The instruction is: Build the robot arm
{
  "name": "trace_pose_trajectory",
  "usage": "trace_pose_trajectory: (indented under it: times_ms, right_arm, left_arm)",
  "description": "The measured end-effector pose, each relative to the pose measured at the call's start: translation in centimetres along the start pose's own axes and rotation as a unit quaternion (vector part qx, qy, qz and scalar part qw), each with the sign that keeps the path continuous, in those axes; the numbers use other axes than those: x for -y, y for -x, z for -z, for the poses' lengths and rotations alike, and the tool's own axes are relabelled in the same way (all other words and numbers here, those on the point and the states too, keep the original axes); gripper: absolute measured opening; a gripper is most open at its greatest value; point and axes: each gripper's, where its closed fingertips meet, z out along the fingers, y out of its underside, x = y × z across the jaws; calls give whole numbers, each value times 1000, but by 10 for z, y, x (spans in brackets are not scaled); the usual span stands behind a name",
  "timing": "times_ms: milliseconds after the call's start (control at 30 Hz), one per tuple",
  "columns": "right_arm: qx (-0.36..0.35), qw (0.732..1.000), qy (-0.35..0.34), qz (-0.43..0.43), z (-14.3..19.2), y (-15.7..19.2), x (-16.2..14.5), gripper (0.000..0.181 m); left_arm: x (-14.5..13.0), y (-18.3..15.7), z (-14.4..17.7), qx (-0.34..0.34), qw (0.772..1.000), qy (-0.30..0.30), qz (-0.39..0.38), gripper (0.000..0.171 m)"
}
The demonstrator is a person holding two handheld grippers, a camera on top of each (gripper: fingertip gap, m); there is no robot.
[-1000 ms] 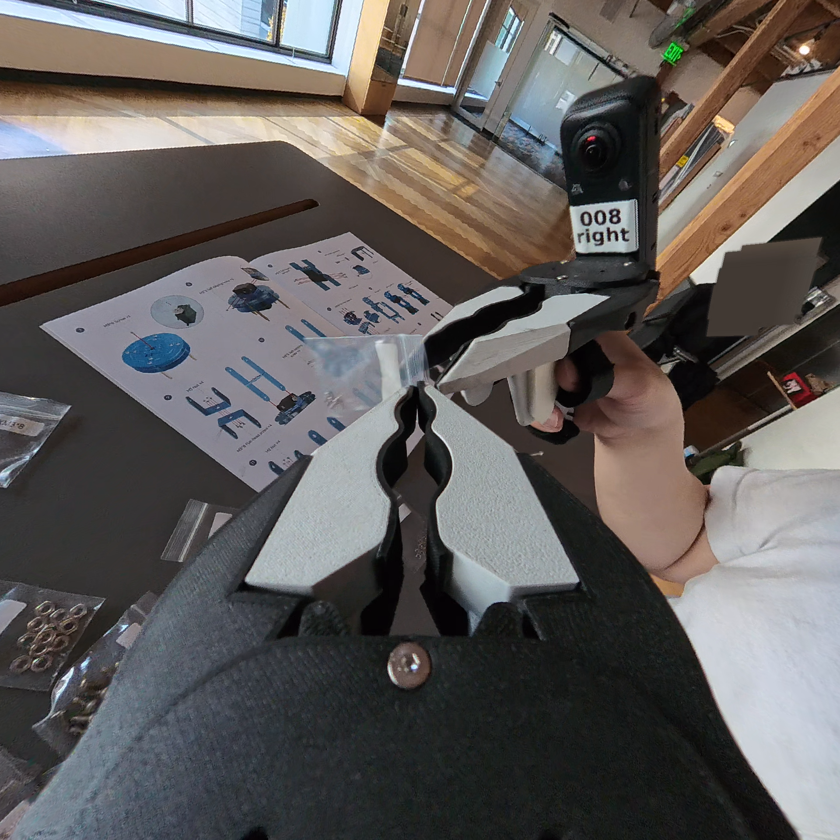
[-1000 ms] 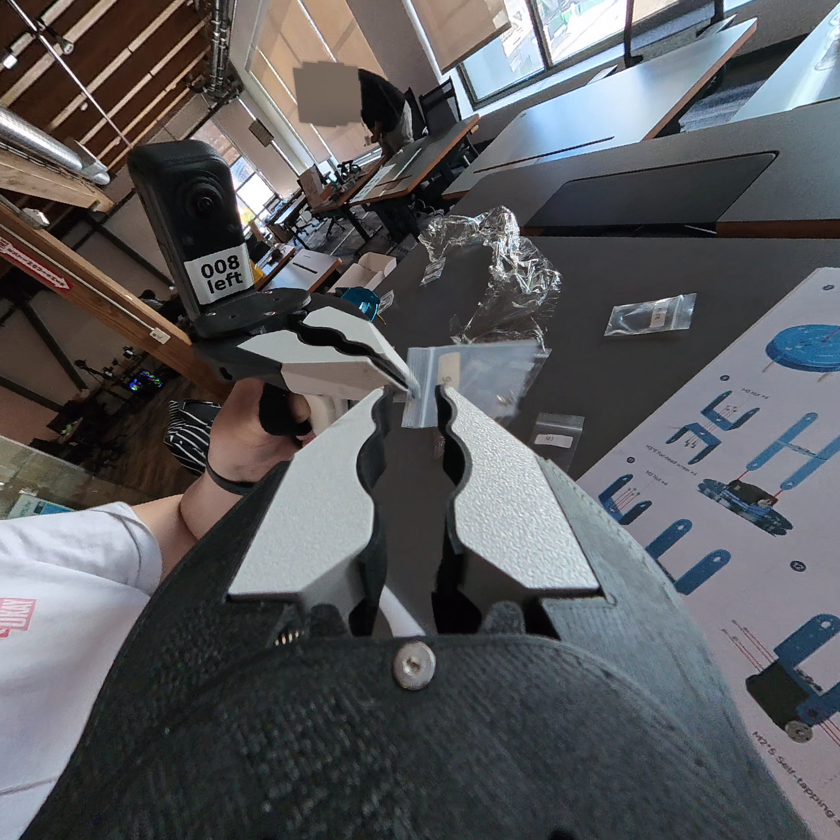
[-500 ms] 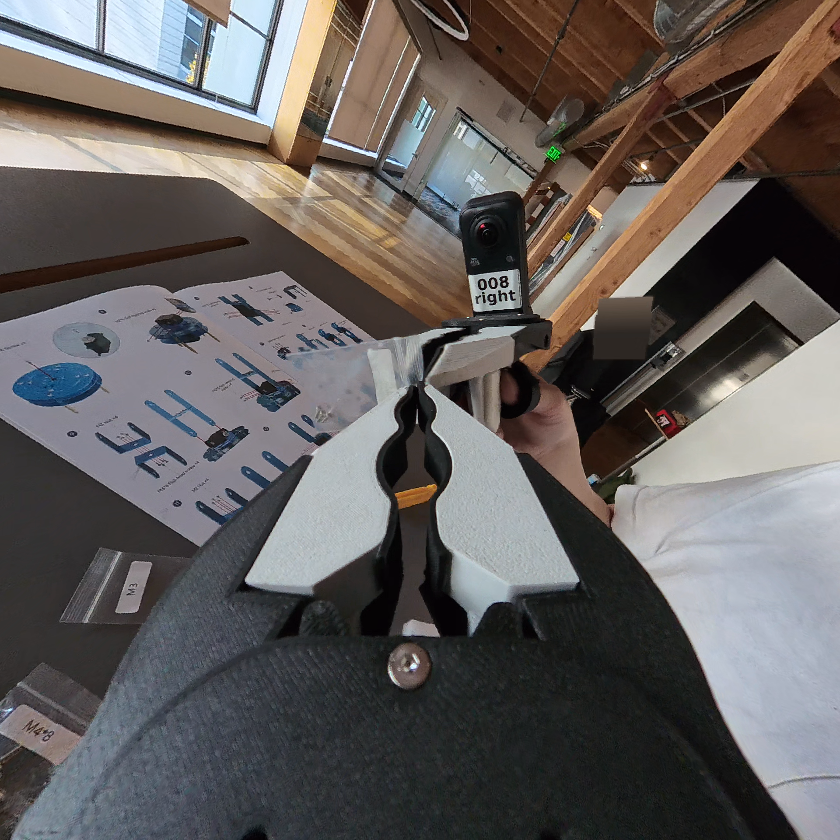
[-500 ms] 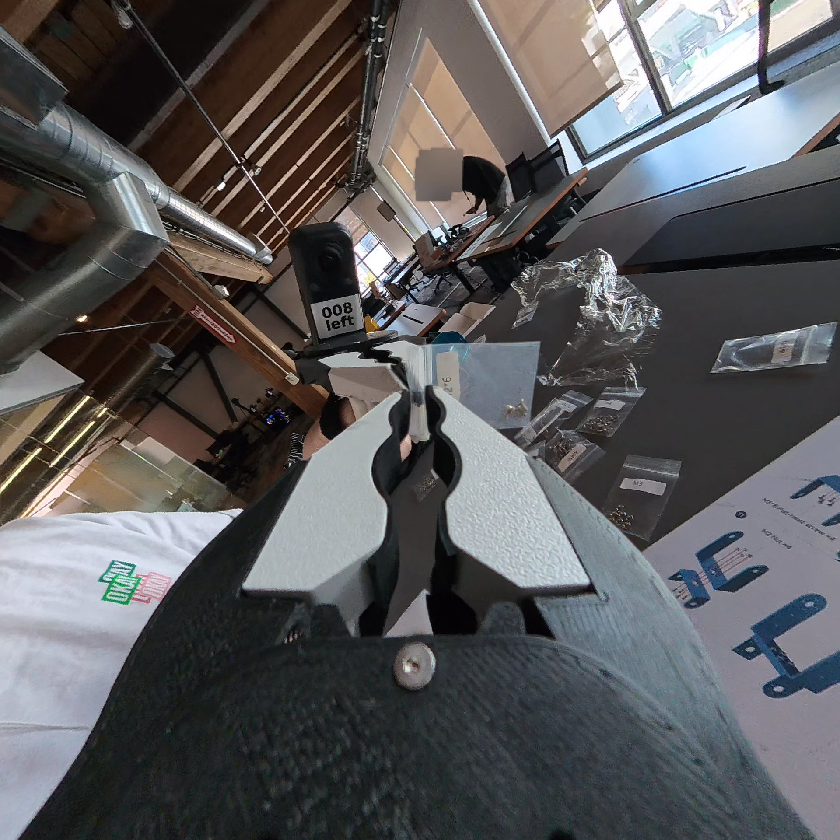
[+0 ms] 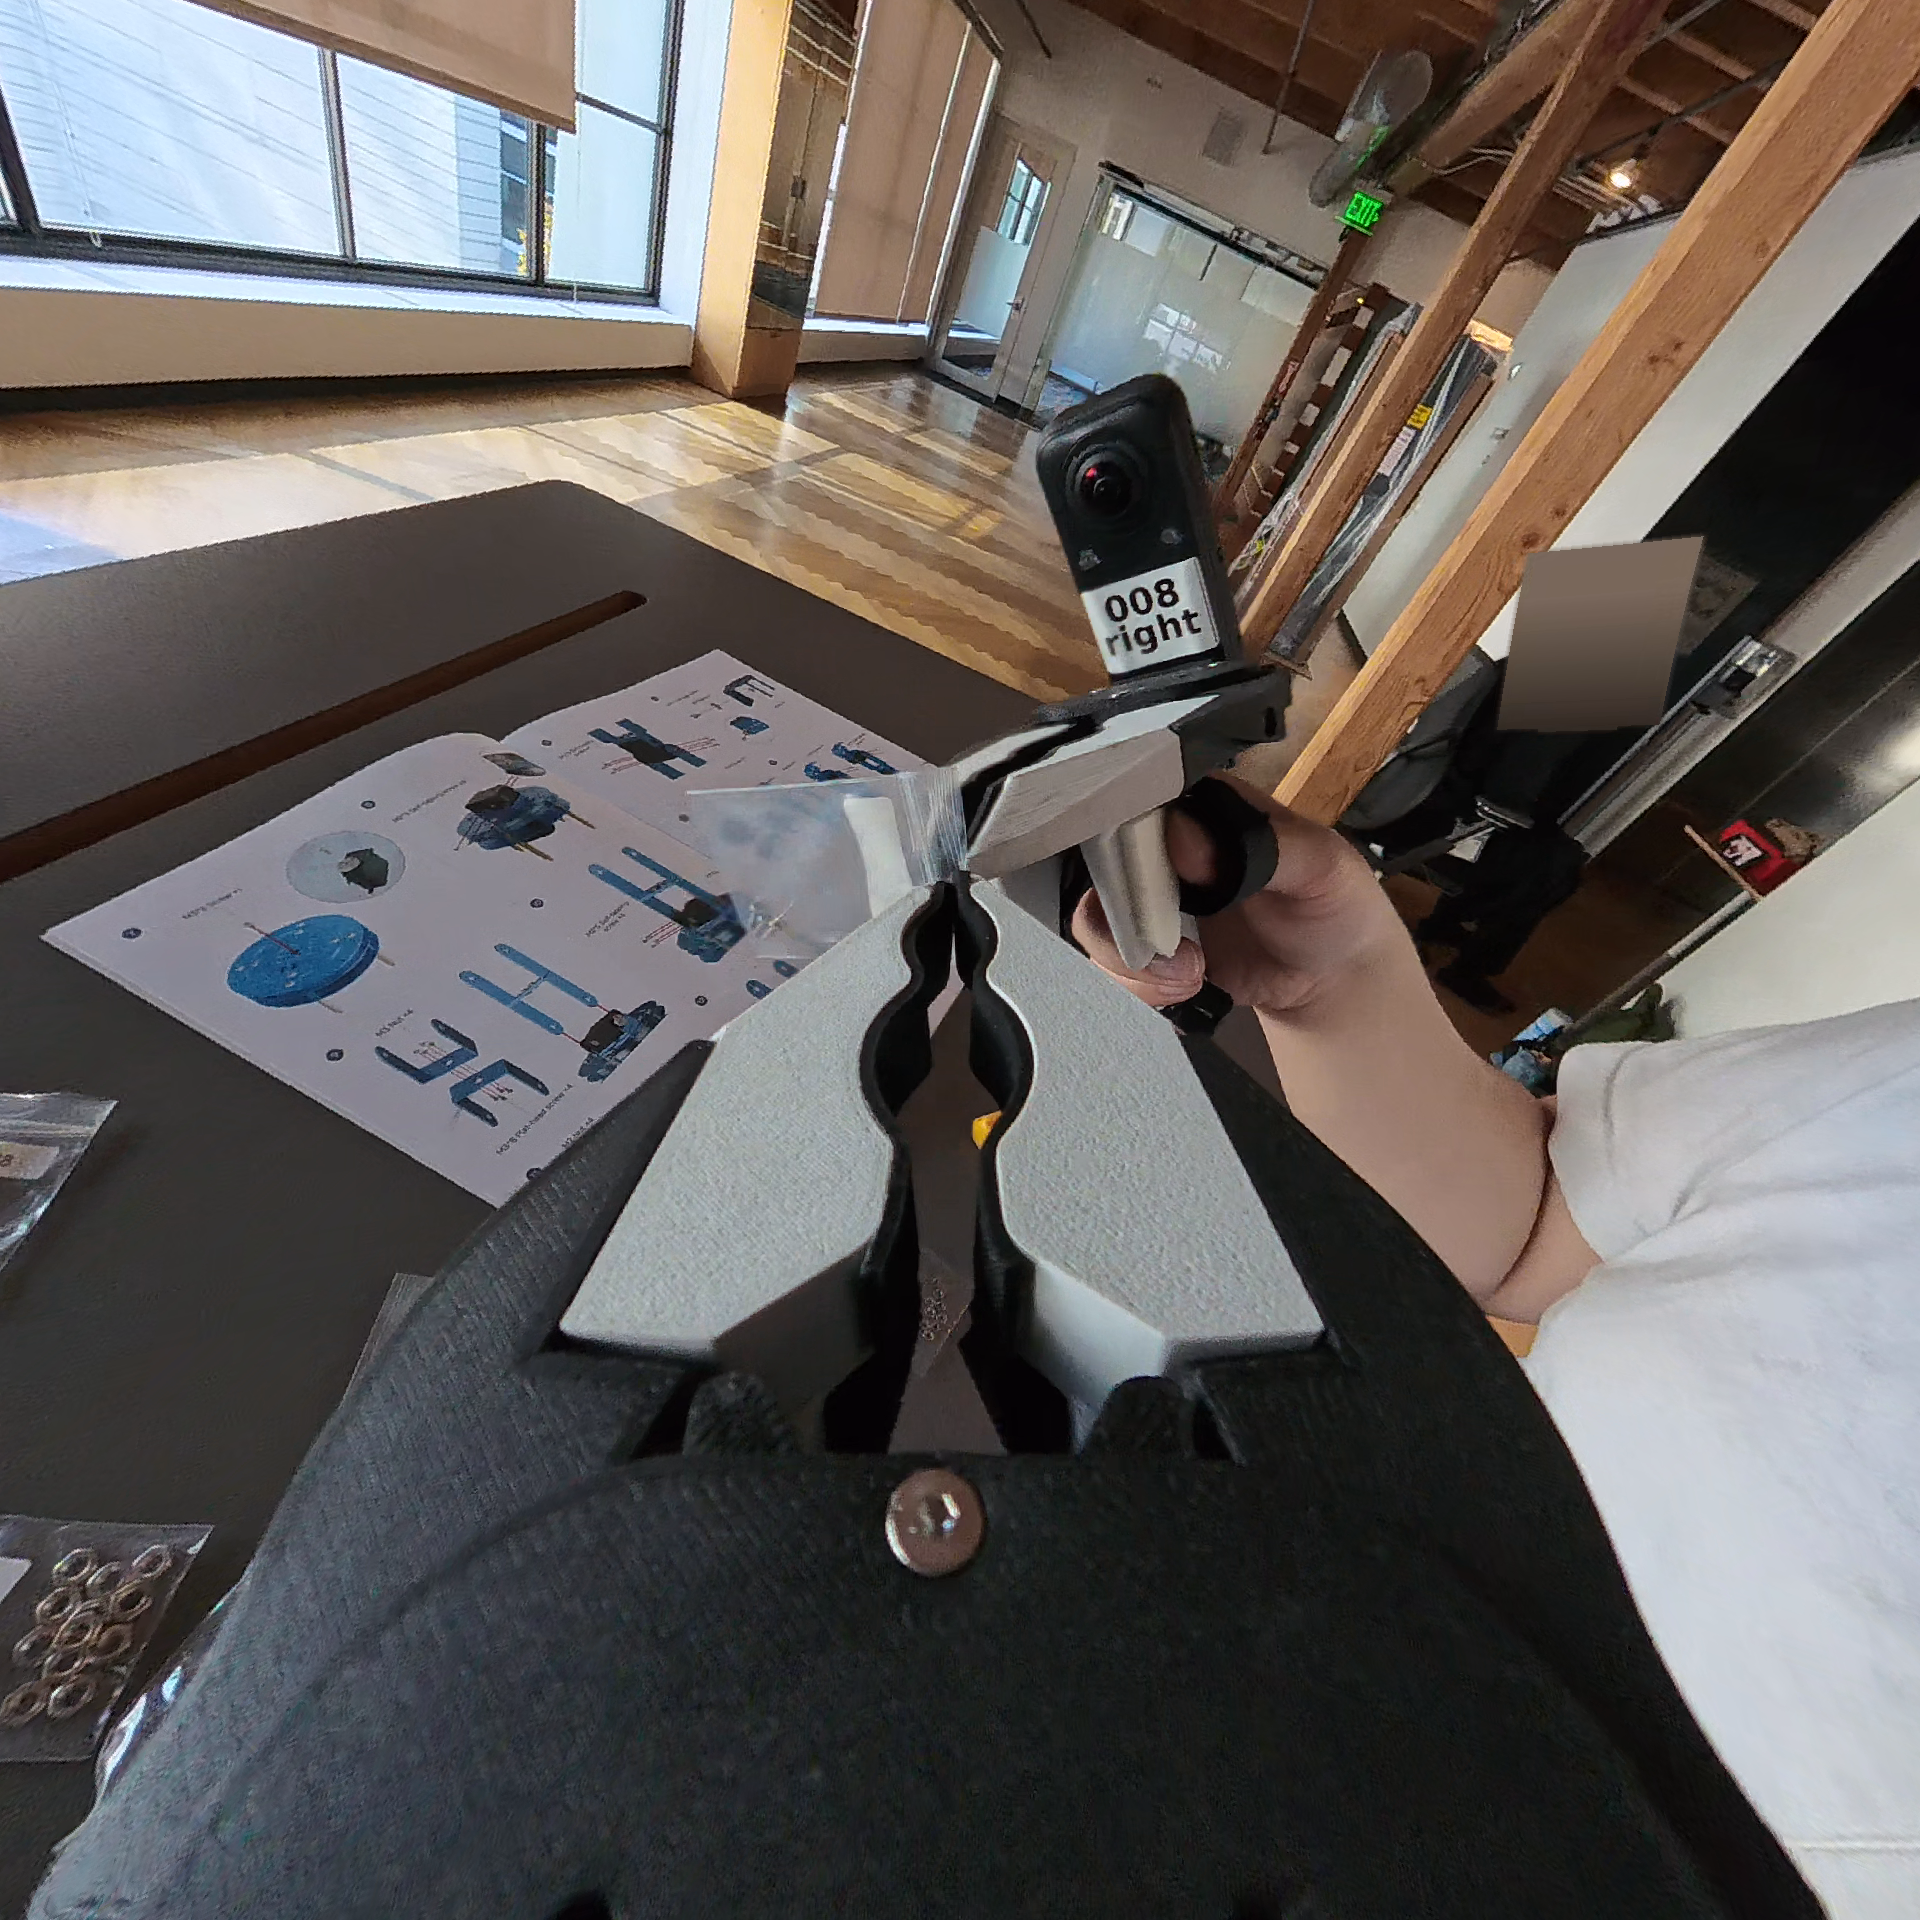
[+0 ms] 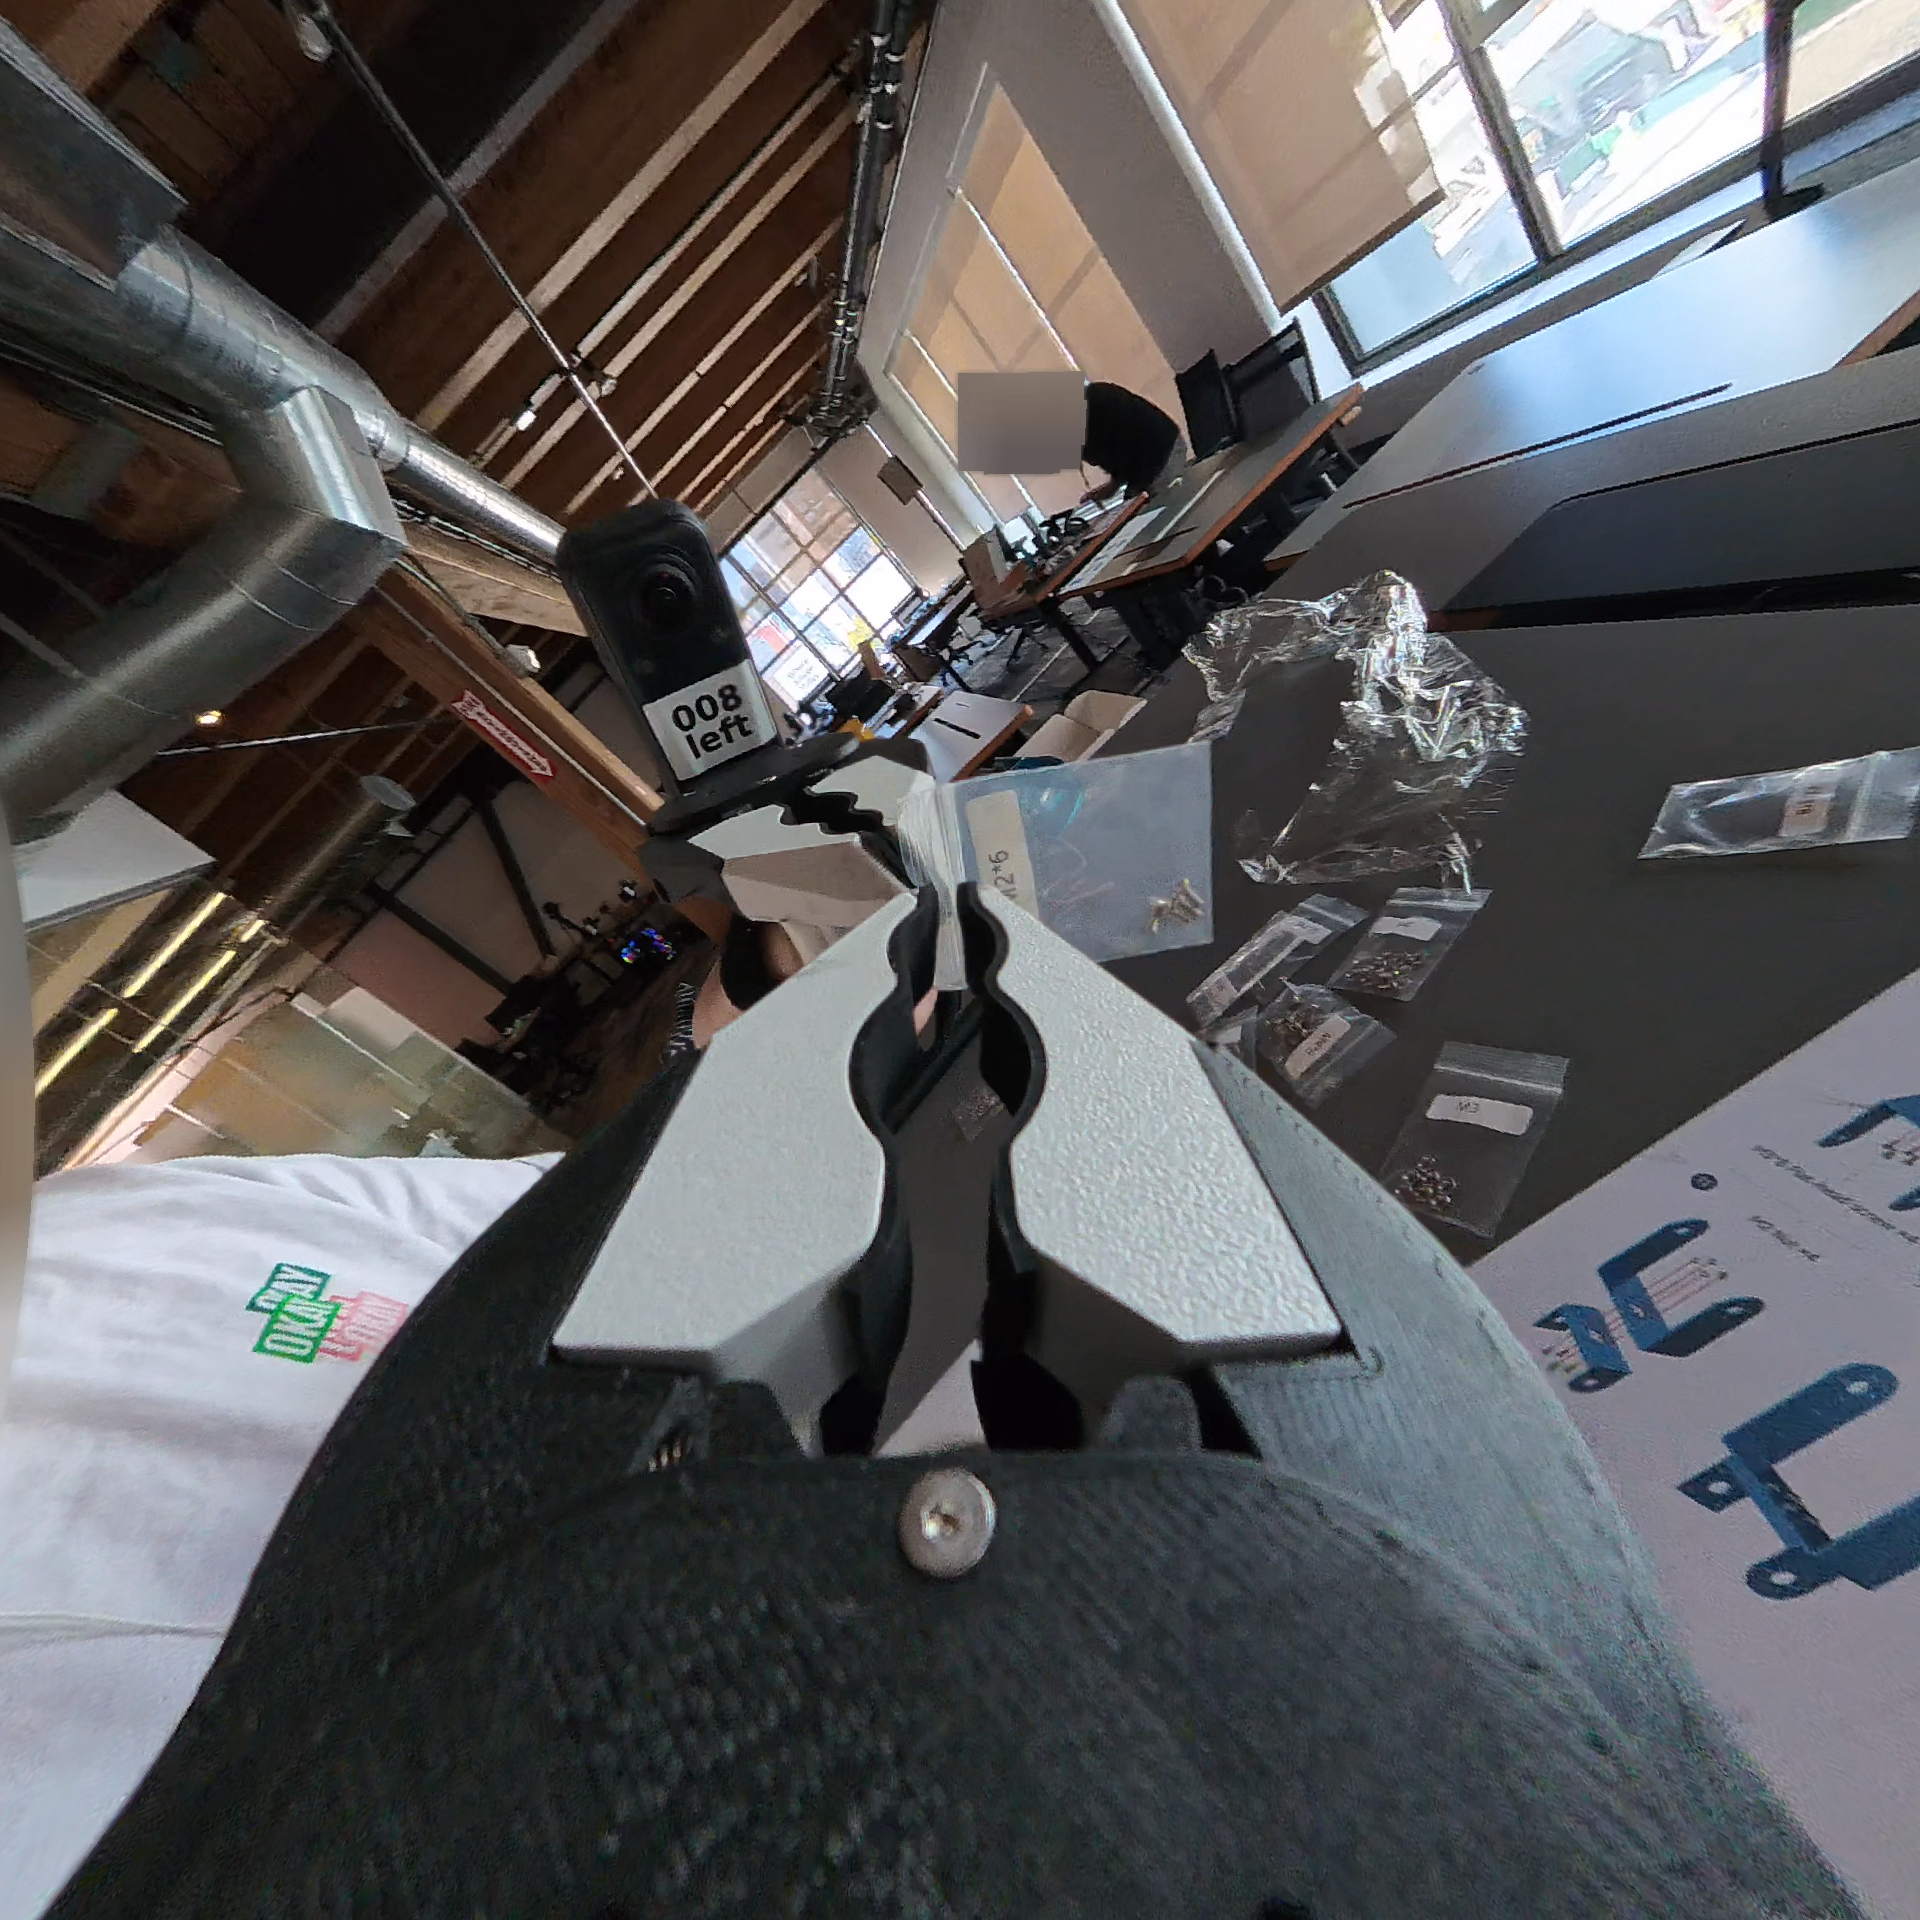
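Zip bag [image 6: 1091, 852] — small, clear, white-labelled — is hanging in the air above the dark table [image 5: 260, 644], pinched at its sealed edge by both tools. Left gripper [image 5: 951, 899] and right gripper [image 6: 948, 914] are each closing down on that strip, jaws nearly together. A few tiny screws [image 6: 1172, 906] are sitting in the bag's lower corner. If the mouth is parting — hard to tell here — they could be spilling onto the instruction booklet [image 5: 468, 935].

booklet [image 5: 436, 935] on table [image 5: 208, 675], bags [image 6: 1475, 1132] beside
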Motion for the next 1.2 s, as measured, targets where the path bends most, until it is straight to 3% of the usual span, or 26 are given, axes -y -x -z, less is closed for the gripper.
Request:
trace_pose_trajectory:
  times_ms: [200,600,867,1200]
  right_arm:
    - [-11,1000,11,21,0,-3,-2,0]
    - [-187,974,39,119,-11,-55,-14,0]
    - [-241,963,62,104,-16,-89,-30,0]
    - [-260,957,56,113,-8,-104,-32,0]
  left_arm:
    - [-4,2,-1,1,1000,9,-1,0]
    - [-31,56,-3,88,995,36,28,0]
    - [-58,87,-11,142,986,69,49,0]
    - [-65,93,-22,174,981,87,20,0]
